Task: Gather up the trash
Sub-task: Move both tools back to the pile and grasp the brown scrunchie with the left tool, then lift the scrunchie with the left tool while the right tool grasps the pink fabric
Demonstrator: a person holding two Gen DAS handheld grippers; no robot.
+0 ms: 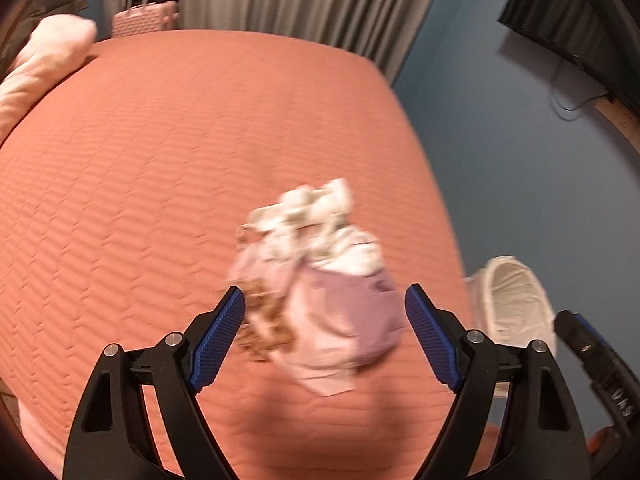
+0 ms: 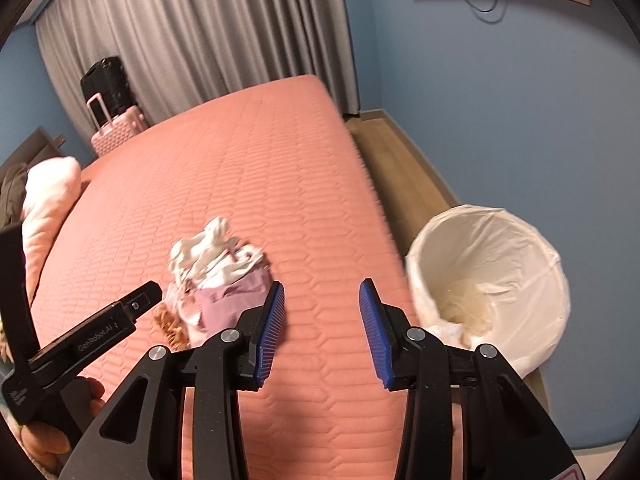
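Note:
A pile of trash (image 1: 320,240) lies on the salmon quilted bed (image 1: 160,160): crumpled white tissue, a lilac wrapper and brown crumbly bits. My left gripper (image 1: 325,289) hovers right at it, open wide, its blue pads either side of the pile without pressing on it. From the right wrist view the same pile (image 2: 220,276) sits left of my right gripper (image 2: 322,284), which is open over bare bedcover with nothing between its pads. A white bin (image 2: 488,280) with a white liner stands on the floor beside the bed's right edge, some pale trash inside.
A pink pillow (image 2: 48,200) lies at the bed's left end. A pink suitcase (image 2: 116,132) and a black one (image 2: 104,80) stand by the grey curtain (image 2: 200,40). A strip of wooden floor (image 2: 400,168) runs between bed and blue wall. A hand (image 2: 48,440) holds the left gripper.

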